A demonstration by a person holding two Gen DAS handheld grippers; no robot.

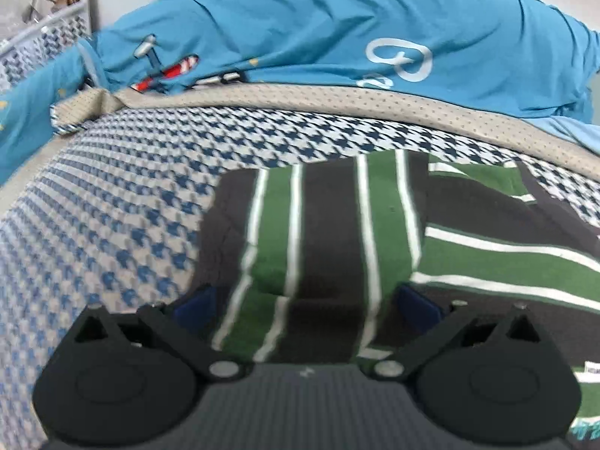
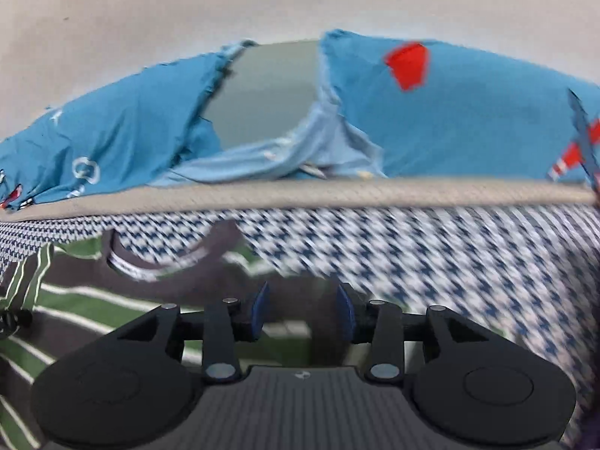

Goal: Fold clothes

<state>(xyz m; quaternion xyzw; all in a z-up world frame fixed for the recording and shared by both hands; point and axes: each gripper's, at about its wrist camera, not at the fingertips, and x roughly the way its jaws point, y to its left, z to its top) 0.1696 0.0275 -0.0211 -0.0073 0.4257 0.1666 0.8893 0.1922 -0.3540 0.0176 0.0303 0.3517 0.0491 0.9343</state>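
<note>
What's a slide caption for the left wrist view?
Open left hand-held gripper over a green-striped shirt on a houndstooth cover, blue bedding behind.

Dark grey striped shirt with broad green bands edged in thin white lines, lying on a houndstooth cloth of navy blue and white. Beyond that cloth's far edge, a beige band dotted with small darker specks. Behind the band, a teal-blue garment printed with white shapes and red-and-white stripes, plus a solid red patch. Paler blue lining at its opening.
</note>
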